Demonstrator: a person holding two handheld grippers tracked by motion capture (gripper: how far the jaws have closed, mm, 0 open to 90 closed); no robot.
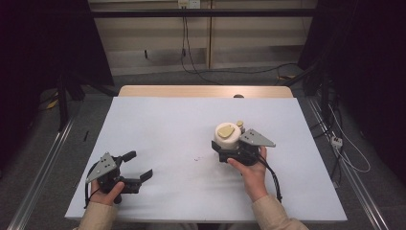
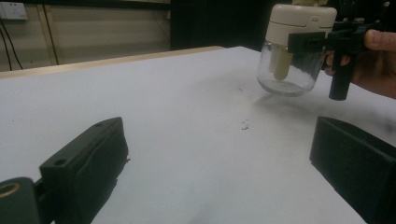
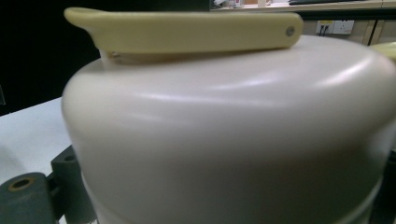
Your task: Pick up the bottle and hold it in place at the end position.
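Cream-lidded and clear-bodied, a small glass jar (image 1: 227, 136) is hanging just above the white table (image 1: 163, 129), right of centre, with the right gripper (image 1: 229, 149) clamping its two black jaws on the lid. In the left gripper view the jar (image 2: 288, 65) is showing a pale tube inside the glass and a shadow on the table beneath. In the right gripper view the lid (image 3: 233, 135) is carrying a yellowish flip tab (image 3: 187, 30). The left gripper (image 1: 137, 168) is sitting low near the table's front left edge, well apart from the jar, its jaws spread wide and holding nothing.
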